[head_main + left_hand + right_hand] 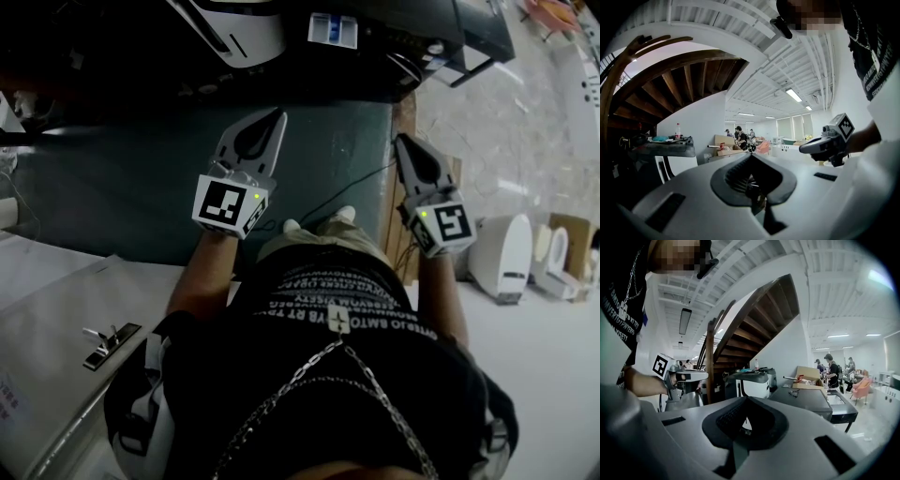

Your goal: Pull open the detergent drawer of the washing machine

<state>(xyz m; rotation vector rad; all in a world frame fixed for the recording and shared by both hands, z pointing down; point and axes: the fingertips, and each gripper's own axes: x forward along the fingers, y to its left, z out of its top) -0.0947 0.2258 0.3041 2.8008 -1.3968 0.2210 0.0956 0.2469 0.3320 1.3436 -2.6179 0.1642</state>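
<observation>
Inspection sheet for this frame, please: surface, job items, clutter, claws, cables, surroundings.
Surface: dark floor, the person stands on it.
Job's things: white appliance ahead, maybe the washer; detergent drawer not made out.
Clutter: cardboard box on a dark table.
Grippers: left claw shut, empty; right claw shut, empty; both held in the air.
Cables: thin dark cable across the floor.
Surroundings: wooden staircase, white toilets, people at the far end.

- white machine (246, 33): cut off by the head view's top edge.
- people (739, 136) far off: too small to tell apart.
- bottle (678, 130): label unreadable.
</observation>
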